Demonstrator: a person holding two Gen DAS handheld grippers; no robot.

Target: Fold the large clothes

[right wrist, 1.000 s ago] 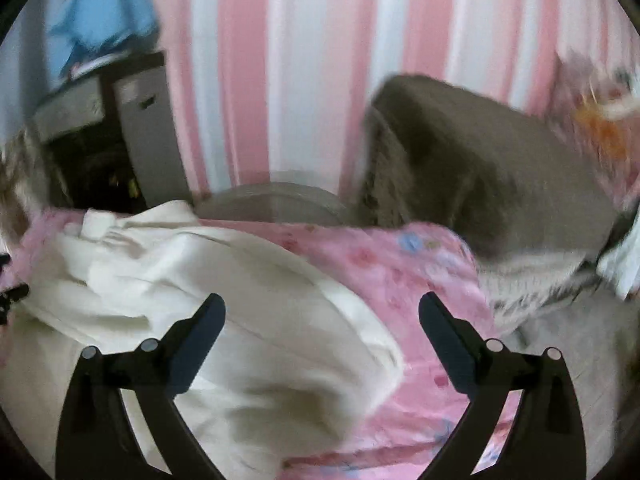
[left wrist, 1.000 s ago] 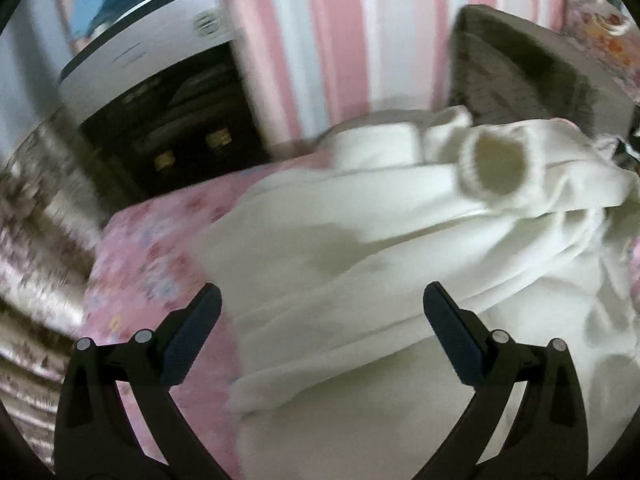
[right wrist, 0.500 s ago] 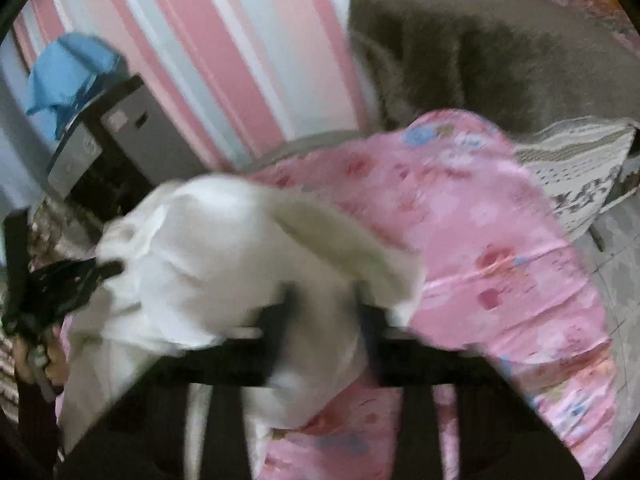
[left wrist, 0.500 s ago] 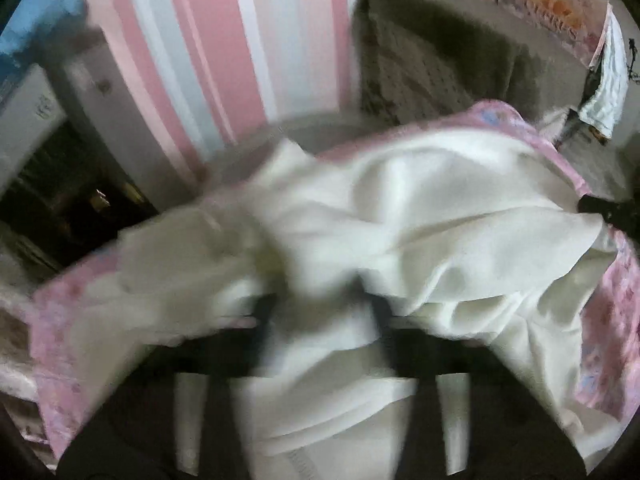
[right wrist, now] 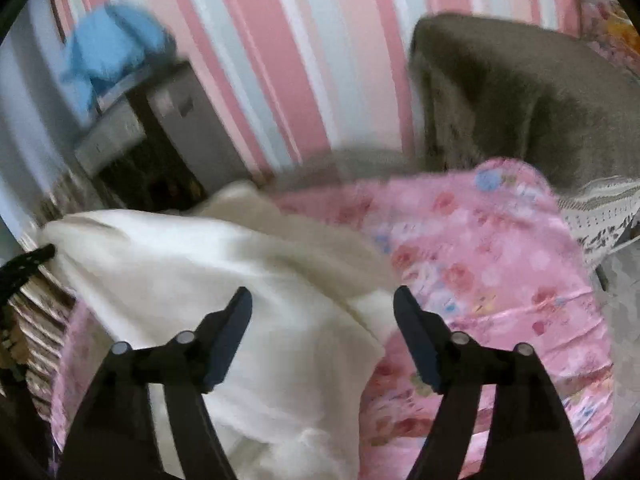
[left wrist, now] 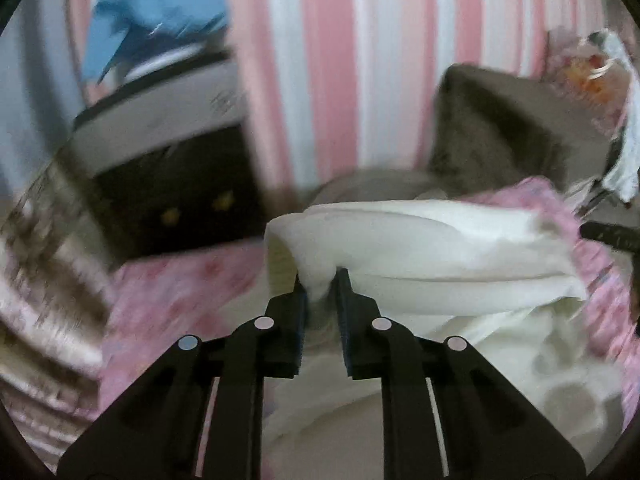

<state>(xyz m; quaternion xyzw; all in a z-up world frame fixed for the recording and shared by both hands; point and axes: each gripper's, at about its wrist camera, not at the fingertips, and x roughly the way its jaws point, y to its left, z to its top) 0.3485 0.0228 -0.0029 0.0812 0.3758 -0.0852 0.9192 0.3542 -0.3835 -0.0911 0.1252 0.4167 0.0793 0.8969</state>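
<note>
Pinching a bunched edge of the cream-white garment, the left gripper holds the fabric lifted above the pink floral bedspread, its jaws clenched on the cloth. Only the right wrist view shows the right gripper, its jaws opening, released, hovering over the garment's near edge with fabric beneath but not pressed between them. A grey cushion lies beyond the bed against the pink-striped wall; a blue cloth tops a dark cabinet.
</note>
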